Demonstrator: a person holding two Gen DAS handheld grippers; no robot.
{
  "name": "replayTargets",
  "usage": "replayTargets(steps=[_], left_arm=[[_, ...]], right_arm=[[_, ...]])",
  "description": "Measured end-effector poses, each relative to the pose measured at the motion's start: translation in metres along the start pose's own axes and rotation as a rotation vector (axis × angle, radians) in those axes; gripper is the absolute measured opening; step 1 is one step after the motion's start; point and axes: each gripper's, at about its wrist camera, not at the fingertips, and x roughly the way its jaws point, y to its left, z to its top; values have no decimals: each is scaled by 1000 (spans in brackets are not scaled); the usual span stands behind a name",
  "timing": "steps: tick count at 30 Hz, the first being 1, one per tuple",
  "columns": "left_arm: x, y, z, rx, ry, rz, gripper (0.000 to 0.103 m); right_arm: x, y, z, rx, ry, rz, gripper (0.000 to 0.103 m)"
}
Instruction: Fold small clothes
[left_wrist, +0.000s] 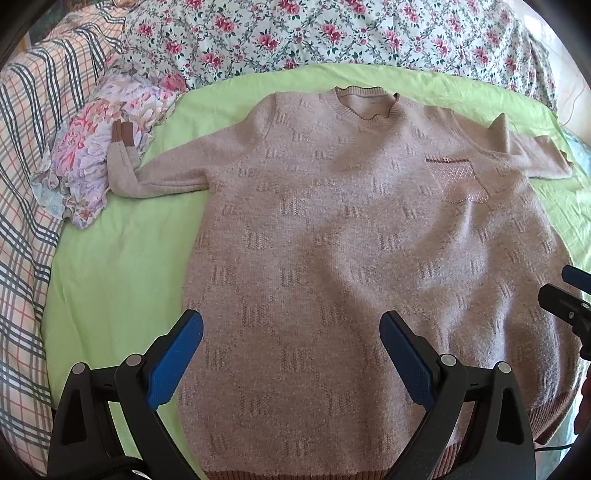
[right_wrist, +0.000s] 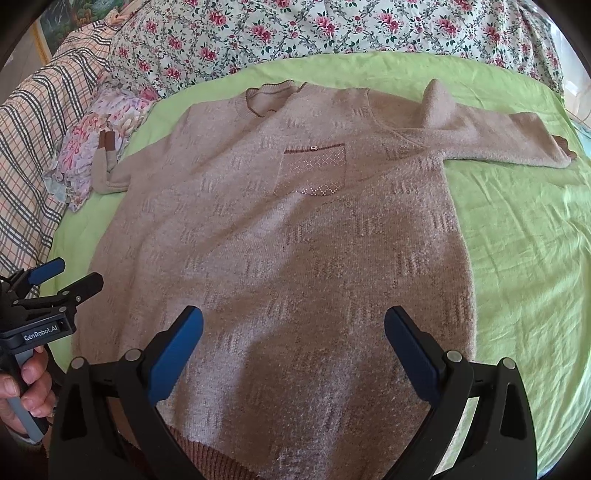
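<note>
A beige knit sweater (left_wrist: 332, 240) lies flat, front up, on a green sheet (left_wrist: 110, 266), neck away from me, both sleeves spread out. It has a sparkly chest pocket (left_wrist: 458, 177), also in the right wrist view (right_wrist: 314, 170). My left gripper (left_wrist: 291, 332) is open and empty above the sweater's lower left part. My right gripper (right_wrist: 293, 328) is open and empty above the sweater (right_wrist: 295, 240) near its hem. The left gripper also shows at the left edge of the right wrist view (right_wrist: 70, 277), open.
A floral quilt (left_wrist: 332, 33) lies behind the sheet. A plaid blanket (left_wrist: 26, 184) runs down the left. A pink floral cloth (left_wrist: 107, 140) lies under the left sleeve cuff (left_wrist: 122, 133). Bare green sheet (right_wrist: 517, 240) lies to the right of the sweater.
</note>
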Motion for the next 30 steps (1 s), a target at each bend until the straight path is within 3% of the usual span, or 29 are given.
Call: replayTargets(steps=[8, 30], left_arm=[[2, -2, 5, 23, 40, 18, 97], [11, 3, 28, 1, -2, 9, 97]], right_arm=[[-1, -7, 2, 17, -8, 5, 99], [-8, -40, 21, 71, -59, 1, 99]])
